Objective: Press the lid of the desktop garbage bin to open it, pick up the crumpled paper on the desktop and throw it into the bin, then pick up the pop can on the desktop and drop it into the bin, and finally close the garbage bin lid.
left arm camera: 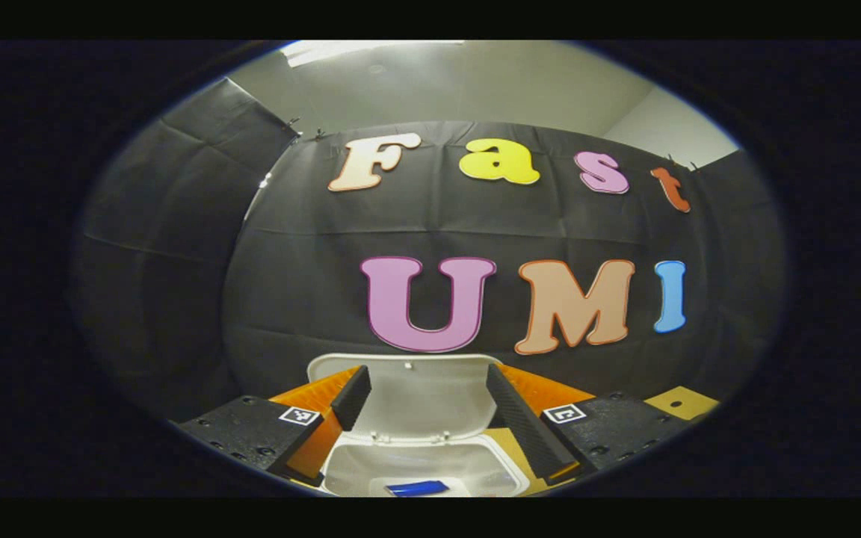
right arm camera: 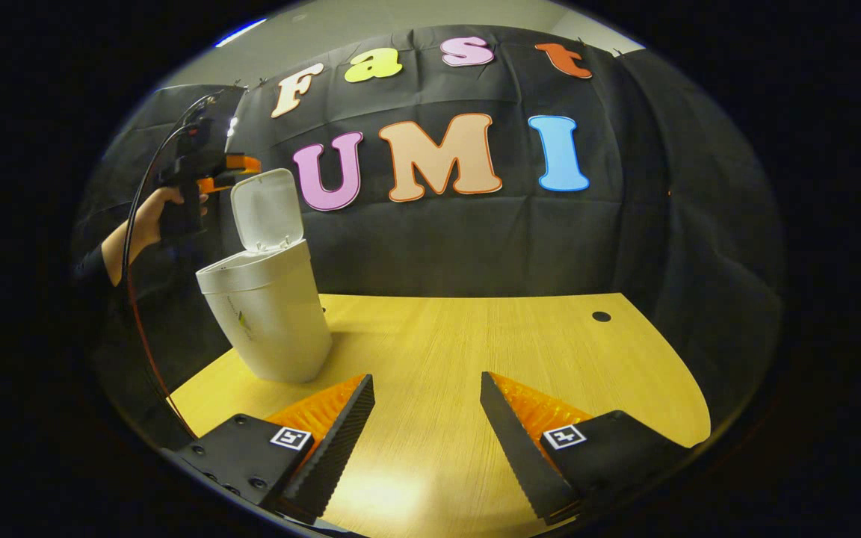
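The white plastic garbage bin (right arm camera: pixel 266 314) stands on the yellow wooden desk (right arm camera: pixel 475 351), lid (right arm camera: pixel 266 209) upright; a blue object (left arm camera: pixel 417 488) inside is cut off. Left hand-held gripper (left arm camera: pixel 430 411) gapes empty above it; right hand-held gripper (right arm camera: pixel 427 433) gapes empty over the desk.

We see a pale wooden tabletop (right arm camera: pixel 475 351) with a rounded far corner and a small dark round hole (right arm camera: pixel 601 316) near its far right edge. Behind it hangs the booth's creased black cloth wall (right arm camera: pixel 438 239), beneath a plain light ceiling (left arm camera: pixel 460 82).
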Tool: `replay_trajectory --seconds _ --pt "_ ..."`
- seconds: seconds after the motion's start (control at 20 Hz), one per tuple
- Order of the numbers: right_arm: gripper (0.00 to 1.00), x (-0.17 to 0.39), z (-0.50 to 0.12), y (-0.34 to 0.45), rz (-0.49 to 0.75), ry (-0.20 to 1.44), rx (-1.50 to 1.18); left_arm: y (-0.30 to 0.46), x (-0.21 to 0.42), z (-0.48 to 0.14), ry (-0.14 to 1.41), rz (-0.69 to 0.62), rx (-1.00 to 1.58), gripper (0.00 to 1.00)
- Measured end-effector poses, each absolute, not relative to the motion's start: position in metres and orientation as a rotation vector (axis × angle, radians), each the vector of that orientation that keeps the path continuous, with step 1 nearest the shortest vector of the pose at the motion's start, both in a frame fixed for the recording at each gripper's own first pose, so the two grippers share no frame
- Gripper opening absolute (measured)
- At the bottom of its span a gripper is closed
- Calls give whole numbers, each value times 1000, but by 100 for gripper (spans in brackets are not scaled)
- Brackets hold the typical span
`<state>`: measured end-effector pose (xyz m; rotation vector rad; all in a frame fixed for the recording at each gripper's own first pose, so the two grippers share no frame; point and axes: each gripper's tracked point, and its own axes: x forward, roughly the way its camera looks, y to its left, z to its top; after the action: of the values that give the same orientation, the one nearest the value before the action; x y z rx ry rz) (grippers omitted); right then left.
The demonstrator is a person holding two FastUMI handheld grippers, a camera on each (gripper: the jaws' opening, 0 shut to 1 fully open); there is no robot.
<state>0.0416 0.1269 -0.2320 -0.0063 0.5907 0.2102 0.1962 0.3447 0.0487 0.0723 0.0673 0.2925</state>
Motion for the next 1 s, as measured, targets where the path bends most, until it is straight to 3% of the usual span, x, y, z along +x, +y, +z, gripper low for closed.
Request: replay_trajectory --seconds 0.45,0.75,1.0 --pt "96 39 -232 104 112 600 23 389 250 28 229 329 -2 93" --pt "96 43 -233 111 138 601 19 362 196 24 225 304 63 93" --pt "96 43 -235 122 209 615 4 332 123 -23 244 287 -6 93"
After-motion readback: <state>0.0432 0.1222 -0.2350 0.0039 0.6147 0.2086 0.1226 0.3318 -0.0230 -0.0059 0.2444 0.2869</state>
